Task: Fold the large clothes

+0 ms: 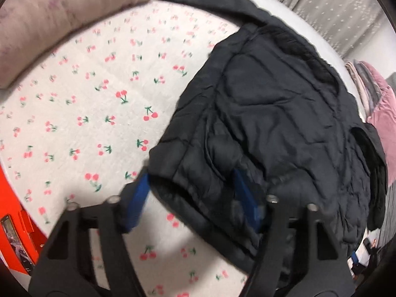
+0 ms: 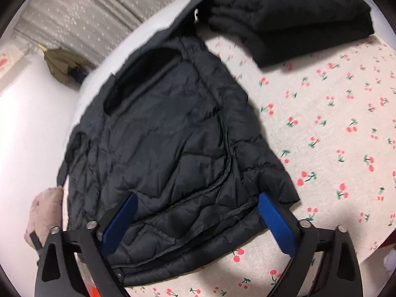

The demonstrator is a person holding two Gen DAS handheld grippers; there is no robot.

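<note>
A black quilted jacket lies spread on a bed sheet printed with cherries, with part of it folded over itself. In the left wrist view my left gripper straddles the jacket's near hem corner. Its blue pads sit on either side of the fabric with a gap, so it is open. In the right wrist view the jacket fills the middle. My right gripper is wide open over the bottom hem, and its blue pads are apart from the cloth.
A folded black garment lies on the sheet beyond the jacket. A dusty-pink pillow rests at the bed's far left corner. An orange object stands beside the bed. Pink clothes are piled off the bed's edge, and grey curtains hang behind.
</note>
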